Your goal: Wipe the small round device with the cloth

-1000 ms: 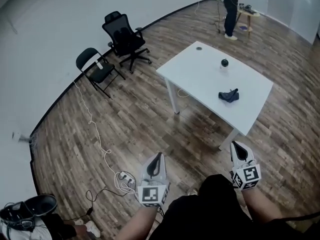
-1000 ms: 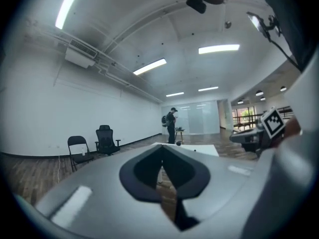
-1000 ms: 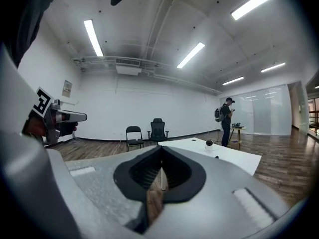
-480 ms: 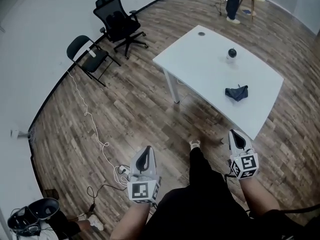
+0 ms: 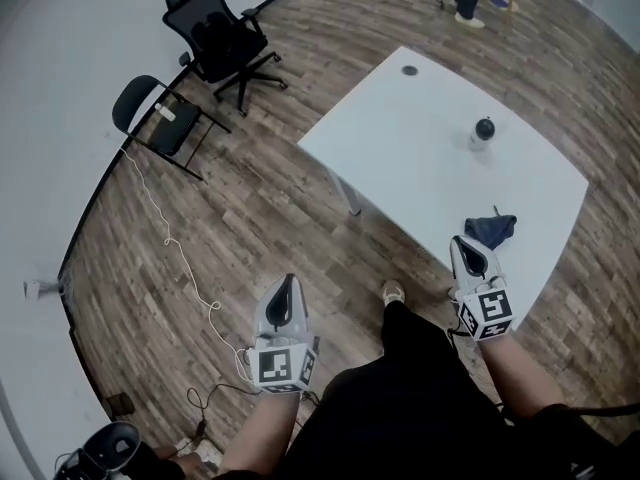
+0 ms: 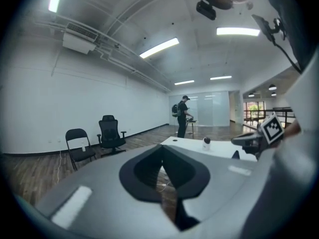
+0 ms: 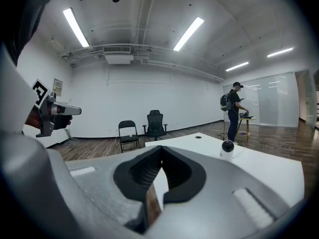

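Head view: left tool [image 5: 289,282] and right tool [image 5: 460,242] closed, empty.

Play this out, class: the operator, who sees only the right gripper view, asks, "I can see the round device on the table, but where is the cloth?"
Observer: The head view shows the dark blue cloth crumpled on the white table, near the edge closest to the person, just past the right gripper.
Operator: Does it touch the device?
Observer: No. The small round device stands apart, farther back on the table.
Operator: And the left gripper's jaws?
Observer: Its own view shows the left gripper shut, with nothing between the jaws.
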Action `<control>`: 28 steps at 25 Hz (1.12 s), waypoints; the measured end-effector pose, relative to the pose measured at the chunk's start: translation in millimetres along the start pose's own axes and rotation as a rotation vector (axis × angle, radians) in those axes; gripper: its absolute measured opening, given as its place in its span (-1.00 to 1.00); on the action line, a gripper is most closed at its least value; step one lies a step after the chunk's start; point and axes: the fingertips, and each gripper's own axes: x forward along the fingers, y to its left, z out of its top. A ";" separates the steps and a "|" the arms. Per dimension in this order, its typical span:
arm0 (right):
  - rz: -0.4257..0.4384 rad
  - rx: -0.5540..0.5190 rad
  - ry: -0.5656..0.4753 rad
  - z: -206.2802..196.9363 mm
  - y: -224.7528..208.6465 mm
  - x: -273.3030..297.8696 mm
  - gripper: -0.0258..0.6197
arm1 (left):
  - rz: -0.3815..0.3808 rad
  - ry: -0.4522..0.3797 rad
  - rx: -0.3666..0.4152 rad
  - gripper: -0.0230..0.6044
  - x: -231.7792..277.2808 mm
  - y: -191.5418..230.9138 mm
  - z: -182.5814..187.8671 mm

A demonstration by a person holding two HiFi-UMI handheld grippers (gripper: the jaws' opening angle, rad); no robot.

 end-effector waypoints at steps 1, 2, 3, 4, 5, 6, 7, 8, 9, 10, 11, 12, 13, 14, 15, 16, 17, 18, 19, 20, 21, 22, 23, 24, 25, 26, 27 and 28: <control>-0.005 -0.003 -0.006 7.3 -7.4 11.1 -0.92 | -0.008 -0.005 0.003 -0.91 17.5 2.1 6.2; -0.009 -0.007 -0.008 13.6 -14.9 21.2 -0.92 | -0.016 -0.017 0.011 -0.91 34.5 3.4 14.5; -0.015 -0.008 -0.007 18.9 -22.6 30.1 -0.92 | -0.027 -0.035 0.023 -0.91 50.6 3.8 24.6; -0.023 -0.005 -0.004 23.3 -30.0 37.3 -0.92 | -0.040 -0.054 0.036 -0.91 65.3 3.9 35.3; -0.034 -0.005 -0.002 26.9 -36.9 42.9 -0.92 | -0.054 -0.074 0.046 -0.91 78.6 3.9 45.4; -0.047 -0.010 0.001 29.4 -43.0 47.5 -0.92 | -0.068 -0.093 0.052 -0.91 90.8 3.9 53.7; -0.060 -0.019 0.005 30.7 -48.3 51.7 -0.92 | -0.082 -0.107 0.053 -0.91 102.6 3.6 59.4; -0.074 -0.026 0.011 30.7 -53.0 55.6 -0.92 | -0.097 -0.112 0.050 -0.91 113.9 2.4 62.4; -0.087 -0.027 0.018 29.7 -56.8 58.8 -0.92 | -0.116 -0.112 0.047 -0.91 124.2 0.0 63.3; -0.100 -0.026 0.027 28.2 -59.4 60.9 -0.92 | -0.137 -0.110 0.047 -0.91 133.2 -3.2 63.4; -0.116 -0.026 0.035 26.9 -61.3 62.3 -0.92 | -0.162 -0.109 0.051 -0.91 141.2 -6.4 63.4; -0.134 -0.028 0.043 25.7 -63.1 63.8 -0.92 | -0.188 -0.108 0.058 -0.91 148.9 -9.0 63.2; -0.154 -0.030 0.052 24.4 -64.9 65.4 -0.92 | -0.215 -0.107 0.066 -0.91 156.8 -10.6 62.6; -0.177 -0.032 0.060 22.7 -67.0 67.3 -0.92 | -0.243 -0.106 0.075 -0.91 165.0 -11.3 61.5; -0.202 -0.033 0.068 20.2 -69.2 69.2 -0.92 | -0.271 -0.105 0.082 -0.91 173.7 -11.9 60.1; -0.228 -0.034 0.074 16.6 -71.8 70.9 -0.92 | -0.298 -0.106 0.083 -0.91 182.9 -13.3 59.1; -0.256 -0.036 0.078 12.4 -75.2 72.2 -0.92 | -0.325 -0.107 0.075 -0.91 193.0 -16.3 58.4; -0.286 -0.036 0.083 8.3 -79.6 72.9 -0.92 | -0.353 -0.107 0.068 -0.91 204.1 -20.3 57.6; -0.319 -0.032 0.088 5.8 -84.5 72.9 -0.92 | -0.384 -0.106 0.069 -0.91 216.2 -24.0 56.7; -0.356 -0.021 0.094 6.0 -89.0 72.2 -0.92 | -0.419 -0.104 0.077 -0.91 228.8 -26.9 56.9; -0.394 -0.008 0.099 8.9 -92.3 70.9 -0.92 | -0.457 -0.105 0.087 -0.91 241.5 -29.0 59.3; -0.429 0.004 0.102 13.3 -94.2 69.5 -0.92 | -0.495 -0.107 0.088 -0.91 254.2 -32.0 64.7; -0.462 0.009 0.102 18.8 -95.4 68.6 -0.92 | -0.533 -0.106 0.080 -0.91 266.7 -36.2 71.8; -0.495 0.011 0.099 23.3 -96.3 67.9 -0.92 | -0.572 -0.104 0.072 -0.91 278.9 -41.1 78.1; -0.530 0.018 0.093 25.2 -97.8 66.6 -0.92 | -0.612 -0.102 0.068 -0.91 290.1 -46.5 83.3; -0.571 0.032 0.087 25.4 -100.2 64.3 -0.92 | -0.654 -0.100 0.068 -0.91 300.2 -52.4 87.3; -0.617 0.051 0.081 25.0 -103.1 60.6 -0.92 | -0.698 -0.102 0.075 -0.91 309.2 -58.3 90.2; -0.665 0.068 0.076 24.3 -105.6 55.6 -0.92 | -0.742 -0.111 0.094 -0.91 317.3 -63.9 92.1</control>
